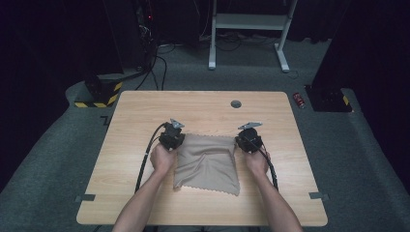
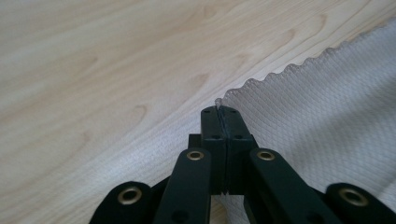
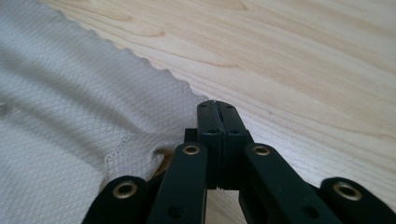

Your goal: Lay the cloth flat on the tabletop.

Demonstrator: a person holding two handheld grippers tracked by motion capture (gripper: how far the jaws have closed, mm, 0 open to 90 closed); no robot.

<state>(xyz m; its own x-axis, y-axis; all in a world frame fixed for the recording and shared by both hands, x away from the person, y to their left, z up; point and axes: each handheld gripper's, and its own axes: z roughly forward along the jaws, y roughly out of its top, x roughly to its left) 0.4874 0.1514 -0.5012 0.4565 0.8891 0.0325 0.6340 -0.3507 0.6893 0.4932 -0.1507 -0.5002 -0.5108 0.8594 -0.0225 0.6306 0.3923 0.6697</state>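
beige cloth lies mid-tabletop, its far edge stretched between both hands. left gripper pinches the far-left corner, right gripper the far-right; the free near edge lies toward the person.

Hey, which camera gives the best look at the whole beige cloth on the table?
The high view: the whole cloth lies there, folded, between both grippers. The left gripper view shows one scalloped corner pinched in shut jaws. The right gripper view shows another corner, likewise clamped.
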